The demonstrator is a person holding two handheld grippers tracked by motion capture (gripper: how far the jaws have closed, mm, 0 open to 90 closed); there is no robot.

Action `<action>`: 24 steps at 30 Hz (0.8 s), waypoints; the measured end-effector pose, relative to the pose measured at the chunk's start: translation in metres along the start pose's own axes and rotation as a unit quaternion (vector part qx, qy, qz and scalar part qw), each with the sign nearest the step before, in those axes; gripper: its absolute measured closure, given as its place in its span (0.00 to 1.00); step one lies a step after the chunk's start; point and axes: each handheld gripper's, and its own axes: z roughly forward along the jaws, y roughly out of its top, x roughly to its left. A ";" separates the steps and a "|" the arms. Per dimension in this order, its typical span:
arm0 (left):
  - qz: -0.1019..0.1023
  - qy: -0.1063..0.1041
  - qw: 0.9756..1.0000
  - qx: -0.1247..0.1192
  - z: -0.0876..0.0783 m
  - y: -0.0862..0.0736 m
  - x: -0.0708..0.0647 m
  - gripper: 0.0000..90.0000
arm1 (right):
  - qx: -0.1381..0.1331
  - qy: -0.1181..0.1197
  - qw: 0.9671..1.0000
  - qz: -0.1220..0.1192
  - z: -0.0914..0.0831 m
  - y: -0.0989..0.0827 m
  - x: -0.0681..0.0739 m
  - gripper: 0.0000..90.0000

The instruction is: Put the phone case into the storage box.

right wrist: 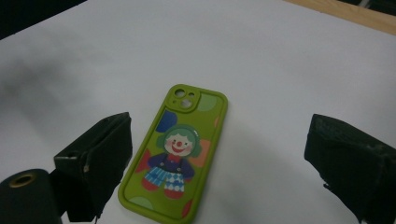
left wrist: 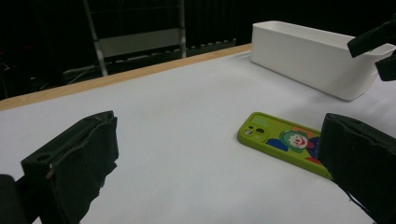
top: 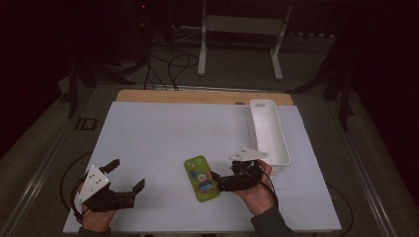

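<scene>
Flat on the white table cover (top: 158,143) lies a lime-green phone case (top: 201,178), back up, printed with a green-haired clown; the right gripper view shows its camera cut-out. The right gripper (top: 217,180) hovers at its edge, jaws wide, possibly touching it. Well to the left, the left gripper (top: 129,177) gapes wide too. Beyond sits a long white bin (top: 269,131).

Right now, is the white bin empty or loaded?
Empty as far as visible: the white bin shows a bare white interior in the high view; the green phone case lies outside on the table.
</scene>
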 end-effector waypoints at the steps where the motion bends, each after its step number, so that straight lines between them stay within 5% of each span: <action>1: 0.000 0.001 1.000 0.001 0.000 0.000 0.000 0.00 | 0.001 0.000 1.000 0.000 0.001 0.000 0.000 0.08; 24: 0.003 0.004 1.000 0.003 0.000 0.000 0.000 0.00 | 0.038 0.000 0.999 0.001 0.028 0.006 0.015 0.08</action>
